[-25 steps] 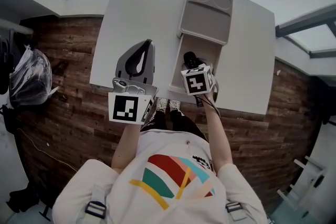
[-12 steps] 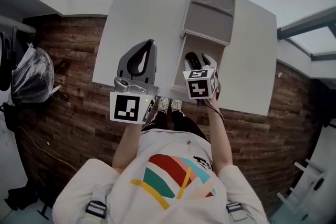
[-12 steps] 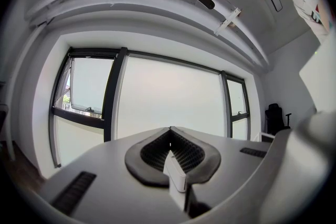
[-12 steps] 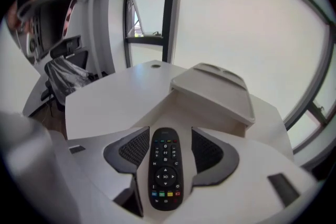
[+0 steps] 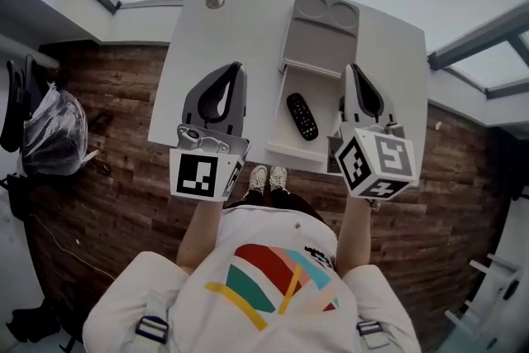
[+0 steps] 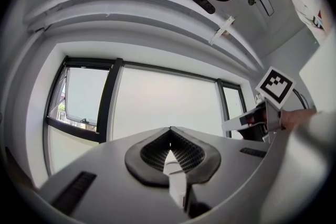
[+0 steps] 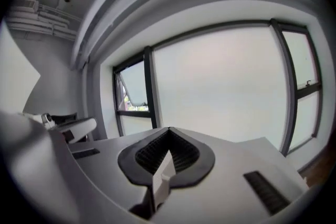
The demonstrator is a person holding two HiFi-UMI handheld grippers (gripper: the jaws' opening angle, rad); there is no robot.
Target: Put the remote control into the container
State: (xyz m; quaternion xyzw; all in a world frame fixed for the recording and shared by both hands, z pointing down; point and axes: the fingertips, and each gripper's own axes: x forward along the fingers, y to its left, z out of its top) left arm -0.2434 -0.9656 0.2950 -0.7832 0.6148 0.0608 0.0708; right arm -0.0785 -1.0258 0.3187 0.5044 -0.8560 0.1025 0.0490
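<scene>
Remote control (image 5: 302,116) lies flat inside the open part of the container (image 5: 291,151), a little slanted, and it is the only thing I can see in there. Nothing is touching it. The gray lid (image 5: 321,37) sits over the far half of the container and has two round dips in it, and both look bare.

I think the remote is light and hard, with a smooth shell that could slip. The best place to pinch it looks to be across its thin middle, one jaw on each long side, not on the buttons.

The left gripper (image 5: 235,72) is over the table (image 5: 198,29), left of the container. Its jaws are pressed tip to tip with nothing in them. The right gripper (image 5: 350,72) is just beside the container's right wall. Its jaws are closing, tips together, and it holds nothing too.

To me the job looks done.
</scene>
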